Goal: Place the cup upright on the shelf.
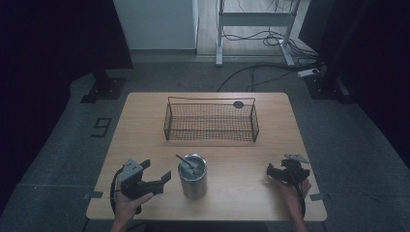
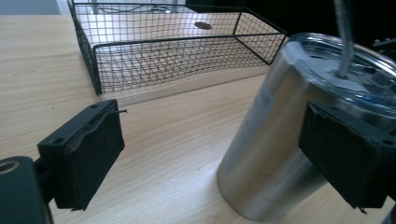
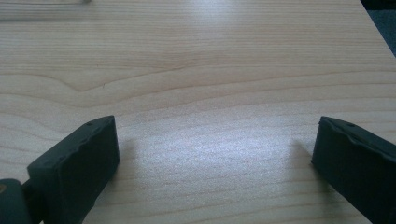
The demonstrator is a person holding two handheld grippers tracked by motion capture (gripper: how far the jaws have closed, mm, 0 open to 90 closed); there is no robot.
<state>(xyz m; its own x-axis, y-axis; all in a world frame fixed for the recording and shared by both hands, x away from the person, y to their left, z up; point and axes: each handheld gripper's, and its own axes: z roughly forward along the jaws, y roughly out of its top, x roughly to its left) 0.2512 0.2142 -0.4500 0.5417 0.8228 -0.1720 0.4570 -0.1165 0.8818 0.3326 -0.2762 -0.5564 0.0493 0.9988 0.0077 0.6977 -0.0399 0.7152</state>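
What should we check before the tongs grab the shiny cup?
1. Left tongs open wide enough for the steel tumbler: ok.
2. Tumbler standing upright on the table: ok.
3. Tumbler between the left jaws: not ok; it is beside the jaw nearest it, and the other jaw stands off over bare wood.
4. Lid on, straw through it: ok.
5. Wire basket has room inside: ok.
6. Right tongs open and away from the tumbler: ok.
7. Drink inside: cannot tell.
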